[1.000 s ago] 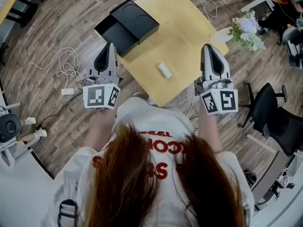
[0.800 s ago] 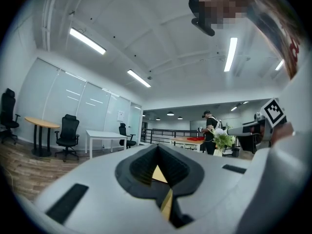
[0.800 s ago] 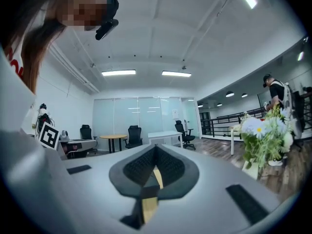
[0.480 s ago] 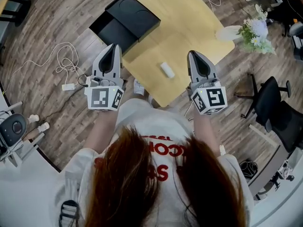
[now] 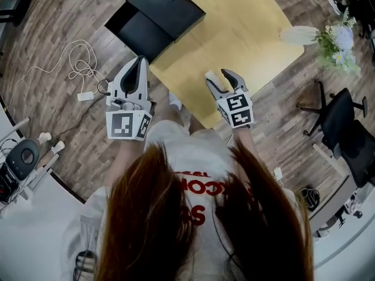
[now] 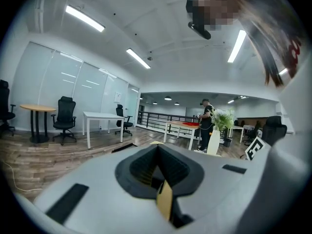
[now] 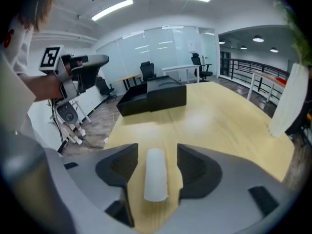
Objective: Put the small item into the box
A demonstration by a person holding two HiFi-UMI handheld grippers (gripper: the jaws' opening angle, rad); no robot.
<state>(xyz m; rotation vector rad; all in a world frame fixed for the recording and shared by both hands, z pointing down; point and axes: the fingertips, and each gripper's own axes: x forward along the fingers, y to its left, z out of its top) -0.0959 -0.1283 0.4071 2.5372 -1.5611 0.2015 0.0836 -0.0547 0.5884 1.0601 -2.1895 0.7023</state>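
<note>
The small item (image 5: 209, 74), a short white cylinder, lies near the front corner of the light wooden table (image 5: 246, 34). My right gripper (image 5: 217, 78) points down at it. Its jaws have just been opening and now stand on either side of the item (image 7: 156, 179), with a gap on each side in the right gripper view (image 7: 157, 150). The black box (image 5: 155, 16) sits open at the table's far left corner, also visible in the right gripper view (image 7: 151, 99). My left gripper (image 5: 139, 75) hovers left of the table over the floor, its jaws together and empty (image 6: 158, 167).
A white vase (image 5: 293, 35) with flowers (image 5: 340, 43) stands at the table's right edge. A black office chair (image 5: 345, 127) is on the right, and white cables (image 5: 76, 69) lie on the wooden floor at left. A person (image 6: 207, 126) stands far off.
My right gripper has dropped and tilted down toward the table and opened its jaws around the white item. The left gripper has sunk a little.
</note>
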